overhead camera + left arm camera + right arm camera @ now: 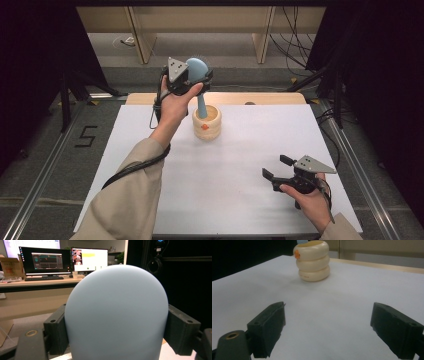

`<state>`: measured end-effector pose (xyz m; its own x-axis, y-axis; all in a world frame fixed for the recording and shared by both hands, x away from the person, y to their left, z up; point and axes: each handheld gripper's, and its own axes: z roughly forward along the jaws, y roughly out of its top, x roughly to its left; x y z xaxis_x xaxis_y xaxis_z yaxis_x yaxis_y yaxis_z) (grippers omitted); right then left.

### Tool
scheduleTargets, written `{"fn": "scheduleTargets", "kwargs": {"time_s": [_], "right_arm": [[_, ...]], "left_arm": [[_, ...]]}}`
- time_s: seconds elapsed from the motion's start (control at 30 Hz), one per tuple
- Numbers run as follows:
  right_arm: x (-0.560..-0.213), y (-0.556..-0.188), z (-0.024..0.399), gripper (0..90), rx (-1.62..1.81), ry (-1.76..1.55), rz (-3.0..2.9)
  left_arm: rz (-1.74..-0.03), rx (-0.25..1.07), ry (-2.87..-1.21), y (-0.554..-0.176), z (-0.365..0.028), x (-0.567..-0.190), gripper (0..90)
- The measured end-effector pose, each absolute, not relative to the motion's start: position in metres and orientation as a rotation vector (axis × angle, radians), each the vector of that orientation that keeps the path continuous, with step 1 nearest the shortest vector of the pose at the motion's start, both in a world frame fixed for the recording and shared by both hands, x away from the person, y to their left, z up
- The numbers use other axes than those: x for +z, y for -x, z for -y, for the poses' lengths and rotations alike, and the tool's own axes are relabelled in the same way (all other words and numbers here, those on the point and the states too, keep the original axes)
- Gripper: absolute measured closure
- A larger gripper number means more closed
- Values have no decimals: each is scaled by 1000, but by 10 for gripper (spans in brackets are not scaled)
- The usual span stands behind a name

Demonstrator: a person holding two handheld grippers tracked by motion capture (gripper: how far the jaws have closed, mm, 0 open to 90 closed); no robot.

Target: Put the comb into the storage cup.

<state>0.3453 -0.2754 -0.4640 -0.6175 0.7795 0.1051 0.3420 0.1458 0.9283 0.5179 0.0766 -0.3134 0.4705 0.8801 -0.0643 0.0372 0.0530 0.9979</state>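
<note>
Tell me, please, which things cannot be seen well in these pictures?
- Blue brush: its handle end is hidden inside the cream holder in the high view; the bristles are too small there.
- Left tool: in the left gripper view the brush head covers the space between the jaws.
- Orange mark on the holder: too small to read.

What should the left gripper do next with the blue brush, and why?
Probably lift straight up. The left gripper is clamped on the blue brush by its head, while the handle end sits inside the cream cup; a straight lift should avoid tipping it.
</note>
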Motion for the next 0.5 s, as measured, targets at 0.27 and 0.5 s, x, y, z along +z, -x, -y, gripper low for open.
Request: {"fn": "scheduleTargets", "kwargs": {"time_s": [0.27,0.5], "right_arm": [[-464,-345,275,135,1471,-1073,-2027],[-464,-345,275,135,1470,-1073,-2028]], "left_arm": [[-872,781,-1372,-520,-76,-316,196],[-873,776,-1366,-521,-73,-319,196]]}}
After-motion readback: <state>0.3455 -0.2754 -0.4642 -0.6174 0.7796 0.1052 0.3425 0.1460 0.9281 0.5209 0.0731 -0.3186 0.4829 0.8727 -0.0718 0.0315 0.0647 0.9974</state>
